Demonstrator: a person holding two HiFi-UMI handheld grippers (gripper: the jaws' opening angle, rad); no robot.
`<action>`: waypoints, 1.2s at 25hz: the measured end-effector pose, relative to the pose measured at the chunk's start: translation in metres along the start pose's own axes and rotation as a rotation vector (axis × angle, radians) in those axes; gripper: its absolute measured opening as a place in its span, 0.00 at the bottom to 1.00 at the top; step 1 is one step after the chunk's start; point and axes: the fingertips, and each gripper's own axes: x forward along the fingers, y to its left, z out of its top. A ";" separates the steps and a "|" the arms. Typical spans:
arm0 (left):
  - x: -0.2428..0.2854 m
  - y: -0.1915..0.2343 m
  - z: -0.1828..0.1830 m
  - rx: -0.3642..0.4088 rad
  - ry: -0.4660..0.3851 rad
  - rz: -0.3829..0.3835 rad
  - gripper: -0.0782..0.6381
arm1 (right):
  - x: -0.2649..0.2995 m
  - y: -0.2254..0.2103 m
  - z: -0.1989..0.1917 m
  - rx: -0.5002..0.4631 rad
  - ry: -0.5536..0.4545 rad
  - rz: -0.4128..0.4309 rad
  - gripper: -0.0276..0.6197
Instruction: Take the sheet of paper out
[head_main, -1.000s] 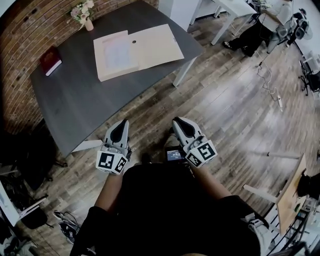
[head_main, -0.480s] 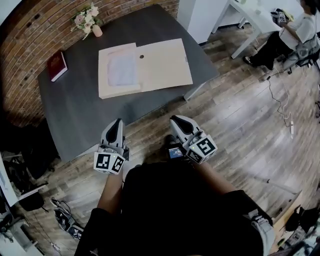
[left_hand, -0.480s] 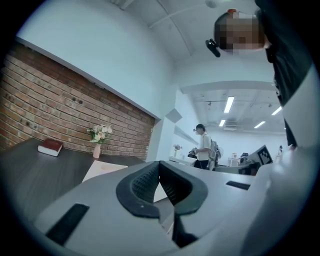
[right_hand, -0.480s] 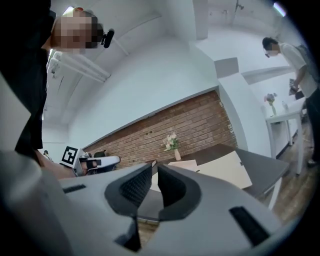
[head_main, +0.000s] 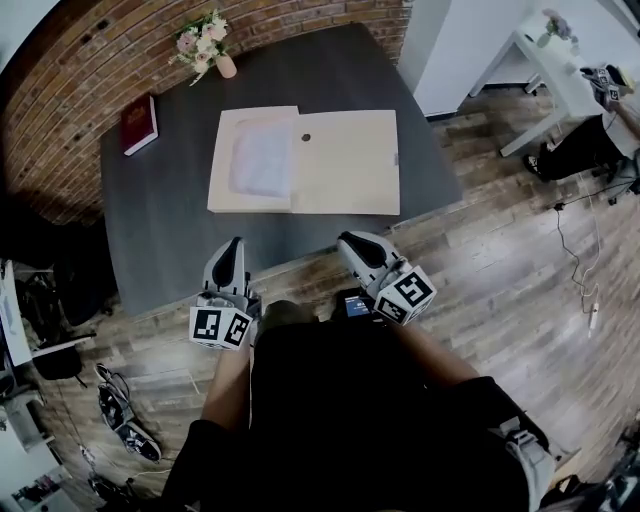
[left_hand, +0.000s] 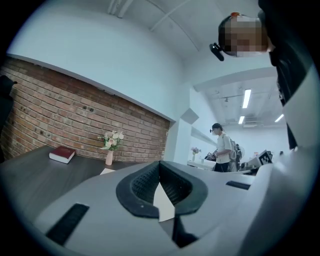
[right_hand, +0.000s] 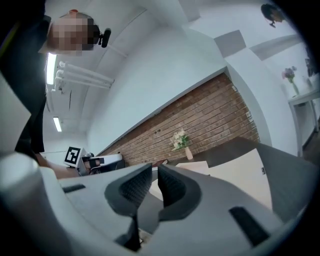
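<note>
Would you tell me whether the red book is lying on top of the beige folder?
No, the red book lies on the bare dark table, well apart from the beige folder.

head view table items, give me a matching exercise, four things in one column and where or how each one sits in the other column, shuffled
Things:
1. red book
2. vase of flowers
3. sheet of paper
4. open folder

Places:
A. spread flat in the middle of the table
B. lying inside the left half of the open folder
C. standing upright at the far edge, by the brick wall
D. lying flat near the far left corner

Pairs: 1-D, 2-C, 3-B, 4-A
</note>
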 end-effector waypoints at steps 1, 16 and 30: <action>0.006 0.003 0.000 0.002 0.000 0.009 0.10 | 0.004 -0.007 -0.001 0.006 0.010 0.007 0.10; 0.108 0.096 -0.027 0.019 0.058 -0.035 0.10 | 0.138 -0.082 0.010 0.087 0.043 -0.016 0.18; 0.158 0.152 -0.051 -0.028 0.107 -0.154 0.10 | 0.260 -0.167 -0.043 0.268 0.340 -0.051 0.22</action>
